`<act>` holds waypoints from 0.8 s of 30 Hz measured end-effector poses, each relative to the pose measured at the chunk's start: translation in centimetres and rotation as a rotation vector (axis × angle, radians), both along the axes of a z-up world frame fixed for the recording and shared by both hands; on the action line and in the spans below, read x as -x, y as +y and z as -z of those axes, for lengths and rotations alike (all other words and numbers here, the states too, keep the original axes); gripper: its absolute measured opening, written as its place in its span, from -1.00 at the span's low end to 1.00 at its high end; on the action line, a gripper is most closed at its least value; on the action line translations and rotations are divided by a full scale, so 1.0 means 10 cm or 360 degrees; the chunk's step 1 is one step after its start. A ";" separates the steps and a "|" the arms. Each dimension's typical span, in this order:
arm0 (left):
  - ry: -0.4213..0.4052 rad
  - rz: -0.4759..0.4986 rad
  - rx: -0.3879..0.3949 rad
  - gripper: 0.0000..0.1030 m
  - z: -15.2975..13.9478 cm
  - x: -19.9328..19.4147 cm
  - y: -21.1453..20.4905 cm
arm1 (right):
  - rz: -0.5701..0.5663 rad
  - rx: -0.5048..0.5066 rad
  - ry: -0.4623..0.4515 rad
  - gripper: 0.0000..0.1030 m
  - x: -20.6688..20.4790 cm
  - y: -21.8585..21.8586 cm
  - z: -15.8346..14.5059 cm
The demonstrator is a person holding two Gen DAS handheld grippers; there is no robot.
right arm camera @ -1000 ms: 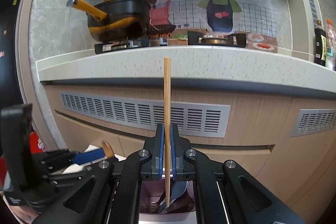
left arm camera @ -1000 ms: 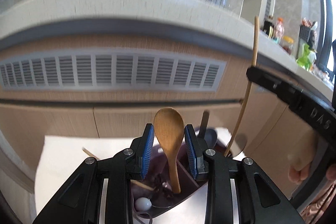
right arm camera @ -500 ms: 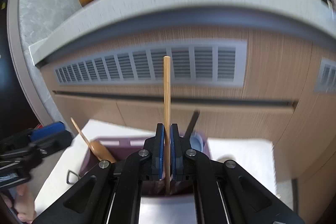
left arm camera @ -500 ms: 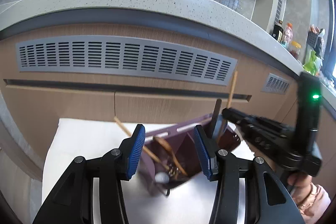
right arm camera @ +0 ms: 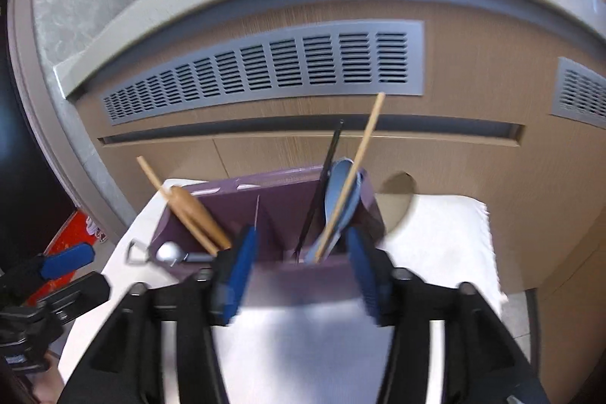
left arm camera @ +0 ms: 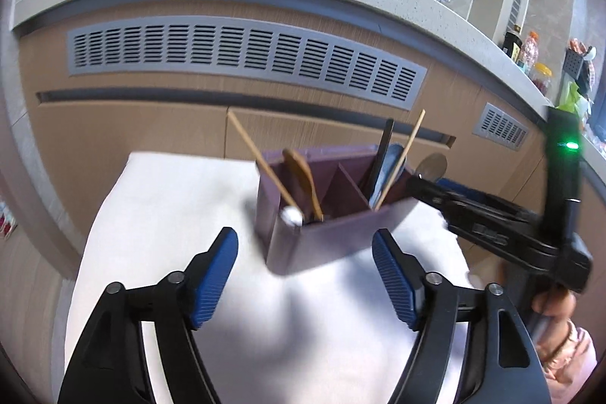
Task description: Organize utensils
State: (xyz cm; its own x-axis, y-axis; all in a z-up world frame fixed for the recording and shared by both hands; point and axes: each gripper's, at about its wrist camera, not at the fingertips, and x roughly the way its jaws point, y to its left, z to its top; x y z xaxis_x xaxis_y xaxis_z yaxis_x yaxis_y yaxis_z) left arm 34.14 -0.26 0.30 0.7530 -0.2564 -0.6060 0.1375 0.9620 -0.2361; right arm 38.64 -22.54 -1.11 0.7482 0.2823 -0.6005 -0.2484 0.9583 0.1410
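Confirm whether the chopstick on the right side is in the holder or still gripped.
In the holder. The chopstick leans in the right compartment of the purple holder beside the blue spoon; the right gripper is open, fingers apart.

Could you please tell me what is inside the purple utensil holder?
In the purple utensil holder: wooden spoon and chopstick left; blue spoon, black utensil, chopstick right. Their lower ends are hidden.

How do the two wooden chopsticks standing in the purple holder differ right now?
The left chopstick stands in the holder's left compartment and leans left; the right chopstick stands in the right compartment and leans right. The left chopstick lies alongside the wooden spoon; the right chopstick crosses the blue spoon beside a black utensil. Both are plain pale wood, free of either gripper.
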 end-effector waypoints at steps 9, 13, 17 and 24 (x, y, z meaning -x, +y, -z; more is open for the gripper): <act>-0.0072 -0.0191 -0.0143 0.83 0.05 0.95 -0.07 | 0.0055 0.0101 -0.0161 0.90 1.25 -0.14 -0.15; -0.0096 -0.0195 -0.0227 0.87 0.07 1.32 -0.14 | 0.0122 0.0122 -0.0115 0.99 1.65 -0.21 -0.10; -0.0144 -0.0202 -0.0255 0.94 0.00 1.61 -0.17 | 0.0203 0.0167 -0.0080 0.99 1.96 -0.22 -0.01; -0.0205 -0.0184 -0.0297 0.99 -0.10 1.88 -0.25 | 0.0290 0.0084 -0.0097 0.99 2.31 -0.34 -0.02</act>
State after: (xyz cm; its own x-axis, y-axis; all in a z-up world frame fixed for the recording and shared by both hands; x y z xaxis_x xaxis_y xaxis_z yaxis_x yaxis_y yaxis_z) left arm 15.33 -2.72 1.31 0.8449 -0.0567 -0.5320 0.0416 0.9983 -0.0403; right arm 15.57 -25.98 -0.87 0.8195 0.1078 -0.5628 -0.0764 0.9939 0.0791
